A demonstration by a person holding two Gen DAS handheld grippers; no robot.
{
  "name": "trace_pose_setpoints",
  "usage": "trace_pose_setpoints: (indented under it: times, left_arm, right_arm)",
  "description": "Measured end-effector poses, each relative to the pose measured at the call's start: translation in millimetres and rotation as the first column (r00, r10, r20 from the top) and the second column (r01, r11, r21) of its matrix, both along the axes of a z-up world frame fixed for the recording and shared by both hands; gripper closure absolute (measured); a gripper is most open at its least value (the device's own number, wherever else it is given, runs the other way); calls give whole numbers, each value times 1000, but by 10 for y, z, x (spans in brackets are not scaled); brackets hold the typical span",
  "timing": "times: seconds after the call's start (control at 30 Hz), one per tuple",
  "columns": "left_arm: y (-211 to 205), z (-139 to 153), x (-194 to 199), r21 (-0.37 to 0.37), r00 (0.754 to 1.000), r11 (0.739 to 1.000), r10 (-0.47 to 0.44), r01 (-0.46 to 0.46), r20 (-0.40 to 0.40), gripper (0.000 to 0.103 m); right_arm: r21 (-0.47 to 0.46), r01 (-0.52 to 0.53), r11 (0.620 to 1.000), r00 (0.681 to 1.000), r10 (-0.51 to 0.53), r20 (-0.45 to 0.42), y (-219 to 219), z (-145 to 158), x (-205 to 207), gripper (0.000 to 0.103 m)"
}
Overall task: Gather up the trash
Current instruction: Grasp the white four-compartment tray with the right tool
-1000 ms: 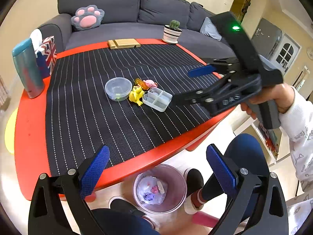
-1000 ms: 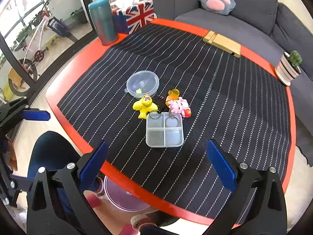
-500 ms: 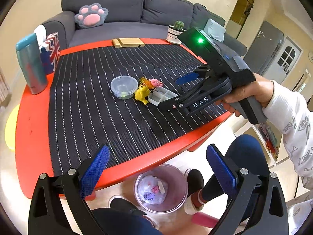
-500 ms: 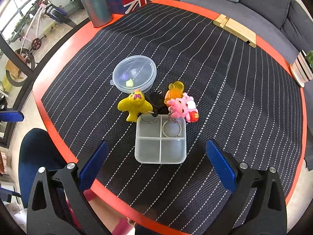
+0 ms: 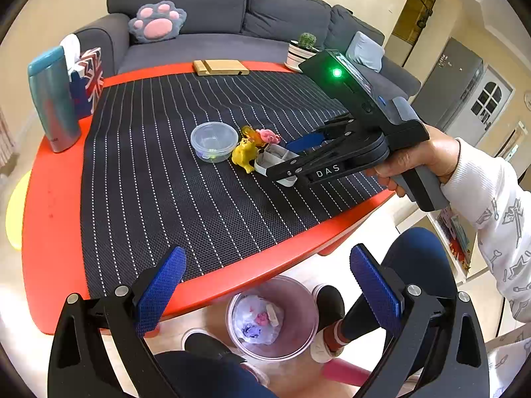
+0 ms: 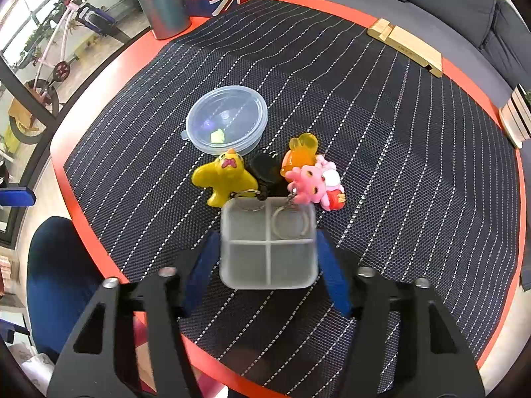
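The right gripper (image 6: 267, 275) has just been closing, and its blue pads now pinch the sides of the frosted four-compartment box (image 6: 267, 243) on the striped mat (image 6: 398, 172). Key rings of a yellow duck keychain (image 6: 223, 179) and a pink one (image 6: 310, 182) lie over the box's far rim; a lidded round container (image 6: 227, 121) sits beyond. The left gripper (image 5: 265, 290) hangs spread and empty above the trash bin (image 5: 272, 318).

right tool (image 6: 267, 258) just closed onto the four-cell clear tray (image 6: 267, 243), pads at both sides, near desk (image 6: 99, 76) front edge.
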State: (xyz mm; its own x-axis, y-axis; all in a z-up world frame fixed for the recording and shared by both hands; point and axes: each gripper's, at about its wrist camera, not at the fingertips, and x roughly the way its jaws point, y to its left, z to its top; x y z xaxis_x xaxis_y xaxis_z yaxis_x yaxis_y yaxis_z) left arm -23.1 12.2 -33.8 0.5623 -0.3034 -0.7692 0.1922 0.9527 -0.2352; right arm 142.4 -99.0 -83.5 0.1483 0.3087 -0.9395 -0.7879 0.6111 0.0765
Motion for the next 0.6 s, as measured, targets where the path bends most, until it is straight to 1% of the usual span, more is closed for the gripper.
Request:
trace_pose_setpoints:
  times: [0.2,0.6]
  left_arm:
    - [-12,-8,19,1,1000,1000,-5,5,0,8]
    - [-95,39,144,17,1000,1000,-25,24,12,8]
  right_arm:
    - [14,6,1000,1000,-6,5,-29,12,8,46]
    - [78,43,996,998,-47,41,-258,226,-36,46]
